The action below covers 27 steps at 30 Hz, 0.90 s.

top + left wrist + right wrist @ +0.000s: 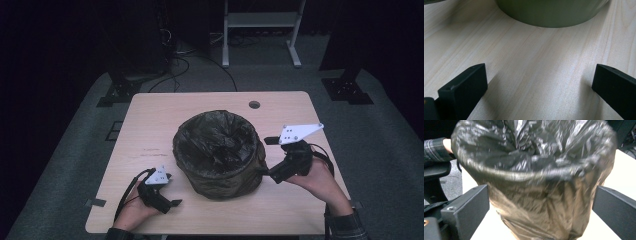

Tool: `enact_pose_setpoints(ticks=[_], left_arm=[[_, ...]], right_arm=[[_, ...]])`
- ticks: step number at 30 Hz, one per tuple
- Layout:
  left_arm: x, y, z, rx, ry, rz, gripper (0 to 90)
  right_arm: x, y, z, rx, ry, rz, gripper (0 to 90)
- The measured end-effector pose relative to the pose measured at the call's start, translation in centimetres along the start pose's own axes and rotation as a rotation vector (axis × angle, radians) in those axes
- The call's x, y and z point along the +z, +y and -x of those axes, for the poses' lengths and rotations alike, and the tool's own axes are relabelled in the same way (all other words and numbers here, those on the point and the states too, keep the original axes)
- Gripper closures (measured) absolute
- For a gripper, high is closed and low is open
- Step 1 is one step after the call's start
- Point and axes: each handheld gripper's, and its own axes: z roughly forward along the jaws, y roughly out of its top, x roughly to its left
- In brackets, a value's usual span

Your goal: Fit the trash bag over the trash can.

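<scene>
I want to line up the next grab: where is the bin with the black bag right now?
In the high view the bin stands mid-table, between the left tongs near the front edge and the right tongs beside its right wall.

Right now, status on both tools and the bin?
Left tool open, low on table. Right tool open beside lined bin. Nothing in the way.

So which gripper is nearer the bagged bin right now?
Right. The right gripper sits against the bagged bin at its side; the left gripper rests on the table, apart from it.
</scene>
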Motion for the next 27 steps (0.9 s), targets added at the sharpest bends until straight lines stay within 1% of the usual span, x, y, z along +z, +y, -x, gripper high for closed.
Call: enact_pose_setpoints(ticks=[6, 12, 14, 18, 22, 23, 27], left_arm=[[0.0, 0.0, 0.0, 0.0, 0.0, 0.0, 0.0], [0.0, 0.0, 0.0, -0.002, 0.0, 0.002, 0.0], [0.0, 0.0, 0.0, -0.002, 0.0, 0.001, 0.0], [0.0, 0.0, 0.0, -0.003, 0.0, 0.001, 0.0], [0.0, 0.0, 0.0, -0.003, 0.0, 0.001, 0.0], [0.0, 0.0, 0.0, -0.003, 0.0, 0.001, 0.0], [0.0, 0.0, 0.0, -0.003, 0.0, 0.001, 0.0]], right_arm=[[0.7, -2.2, -0.4, 0.01, -0.014, 0.019, 0.4], [1.3, -4.3, -0.6, 0.04, 0.003, 0.019, 0.3], [1.5, -5.0, -0.7, 0.042, -0.003, 0.009, 0.3], [2.1, -6.6, -0.5, 0.063, -0.008, -0.008, 0.3], [2.6, -7.5, -0.7, 0.06, -0.022, -0.02, 0.3], [2.9, -8.1, -0.8, 0.054, -0.03, -0.029, 0.3], [3.6, -9.2, -1.0, 0.054, -0.043, -0.06, 0.3]])
